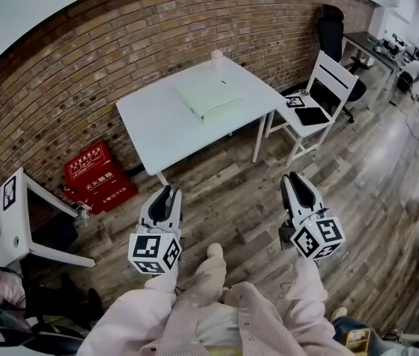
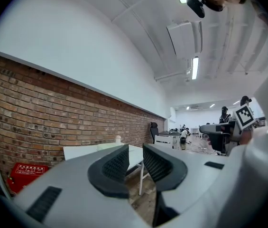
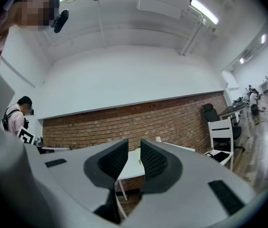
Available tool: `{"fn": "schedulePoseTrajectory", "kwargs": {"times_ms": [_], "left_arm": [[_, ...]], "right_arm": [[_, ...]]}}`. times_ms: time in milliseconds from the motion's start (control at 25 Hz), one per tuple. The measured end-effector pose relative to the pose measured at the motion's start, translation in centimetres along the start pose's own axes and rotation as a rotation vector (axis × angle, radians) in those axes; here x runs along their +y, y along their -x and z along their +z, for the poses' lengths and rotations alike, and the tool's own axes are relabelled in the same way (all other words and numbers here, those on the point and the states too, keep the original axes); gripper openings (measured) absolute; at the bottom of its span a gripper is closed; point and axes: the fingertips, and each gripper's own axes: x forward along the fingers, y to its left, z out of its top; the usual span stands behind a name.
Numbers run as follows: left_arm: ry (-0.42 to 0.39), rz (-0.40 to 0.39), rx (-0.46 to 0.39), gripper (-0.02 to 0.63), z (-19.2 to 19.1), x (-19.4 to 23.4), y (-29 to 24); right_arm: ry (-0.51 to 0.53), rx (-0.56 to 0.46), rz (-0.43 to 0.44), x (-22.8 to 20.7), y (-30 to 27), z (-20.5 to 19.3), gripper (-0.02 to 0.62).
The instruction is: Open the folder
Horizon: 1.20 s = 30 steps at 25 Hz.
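Both left gripper [image 1: 166,193] and right gripper [image 1: 298,180] empty, jaws narrowly apart, well short of green folder [image 1: 209,95] lying closed on counter [image 1: 146,121]; likely light, thin cover, so pinch its free edge.

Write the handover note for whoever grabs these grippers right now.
Left gripper: jaws slightly apart, empty.
Right gripper: jaws slightly apart, empty.
Both are over the wooden floor, short of the white table.
Folder: pale green, lying closed on the table, untouched.
Done: nothing yet.
Left: step up to the table, then lift the folder's cover open.
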Motion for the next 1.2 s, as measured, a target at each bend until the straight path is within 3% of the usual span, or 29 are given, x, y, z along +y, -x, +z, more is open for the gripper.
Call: {"fn": "schedulePoseTrajectory", "kwargs": {"times_ms": [800,1200], "left_arm": [[0.037,-0.01,0.029,0.083,-0.7,7.0,-17.7],[0.051,-0.031,0.047,0.083,-1.4,9.5,-23.9]], "right_arm": [[-0.031,0.075,-0.001,-7.5,-17.6,-2.9,0.063],[-0.052,0.102,-0.021,-10.2,-23.6,-4.1,0.061]]}}
